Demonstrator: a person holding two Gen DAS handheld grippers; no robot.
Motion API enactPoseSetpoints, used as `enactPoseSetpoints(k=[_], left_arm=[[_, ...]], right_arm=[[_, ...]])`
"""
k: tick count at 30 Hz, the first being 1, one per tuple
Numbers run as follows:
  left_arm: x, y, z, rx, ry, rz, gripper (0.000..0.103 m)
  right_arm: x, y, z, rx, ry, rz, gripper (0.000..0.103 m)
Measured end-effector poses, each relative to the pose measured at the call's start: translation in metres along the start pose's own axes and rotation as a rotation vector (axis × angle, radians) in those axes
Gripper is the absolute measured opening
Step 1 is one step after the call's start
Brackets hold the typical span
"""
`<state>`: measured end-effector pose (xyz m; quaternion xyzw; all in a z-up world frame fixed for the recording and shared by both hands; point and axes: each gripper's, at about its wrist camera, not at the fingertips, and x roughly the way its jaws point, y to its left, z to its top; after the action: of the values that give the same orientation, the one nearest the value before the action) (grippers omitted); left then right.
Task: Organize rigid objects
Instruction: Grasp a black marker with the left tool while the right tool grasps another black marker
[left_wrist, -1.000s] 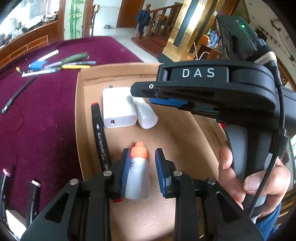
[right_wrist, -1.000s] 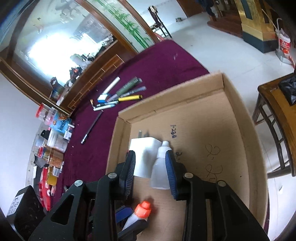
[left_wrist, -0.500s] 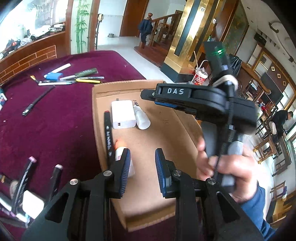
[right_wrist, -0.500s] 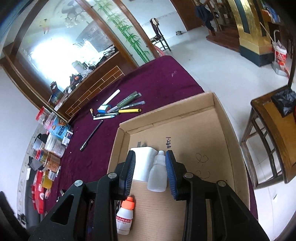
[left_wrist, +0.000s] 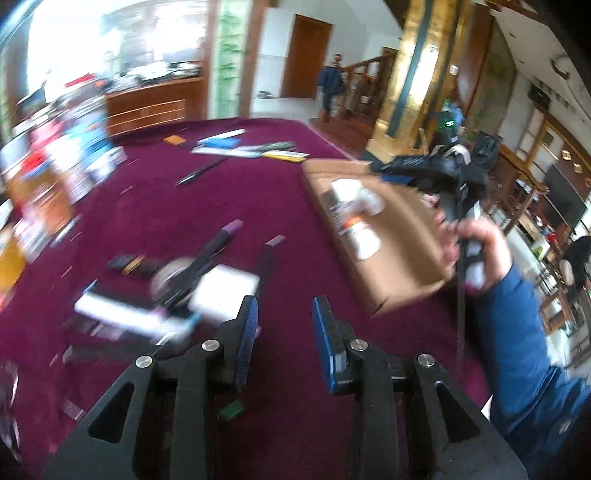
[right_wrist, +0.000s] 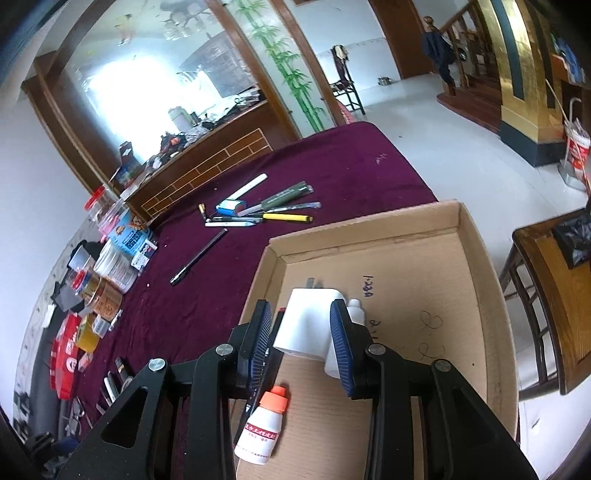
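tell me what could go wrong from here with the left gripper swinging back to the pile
The left gripper is empty over a blurred clutter of markers and a white block; a hasty grab could pinch two at once. The orange-capped bottle lies near the cardboard tray edge, so the next drop could knock it.

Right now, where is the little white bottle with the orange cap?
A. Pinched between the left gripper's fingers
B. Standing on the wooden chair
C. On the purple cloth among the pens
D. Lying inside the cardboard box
D: the white bottle with the orange cap lies on the floor of the cardboard box, near the white charger, with no gripper touching it.
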<state>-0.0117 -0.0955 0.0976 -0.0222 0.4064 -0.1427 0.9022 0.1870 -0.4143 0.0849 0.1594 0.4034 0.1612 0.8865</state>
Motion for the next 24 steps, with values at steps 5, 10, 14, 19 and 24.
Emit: enactPoseSetpoints(k=[5,10,14,19,24], left_arm=[[-0.016,0.049,-0.054,0.009,0.035,0.107,0.028],[-0.010,0.061,-0.078,0.097,0.078,0.113,0.028],[0.003,0.063,-0.082,0.183,0.115,0.098,0.028],[0.011,0.064,-0.083,0.253,0.126,0.069,0.043],[0.023,0.056,-0.095,0.317,0.174,0.040,0.044]], right_arm=[[-0.007,0.014,-0.003,-0.006,0.017,0.041,0.030],[-0.019,0.052,-0.021,-0.060,0.056,0.103,0.037],[-0.021,0.089,-0.047,-0.126,0.129,0.153,0.041],[-0.001,0.127,-0.075,-0.155,0.271,0.200,0.042],[0.035,0.153,-0.098,-0.152,0.400,0.164,0.042]])
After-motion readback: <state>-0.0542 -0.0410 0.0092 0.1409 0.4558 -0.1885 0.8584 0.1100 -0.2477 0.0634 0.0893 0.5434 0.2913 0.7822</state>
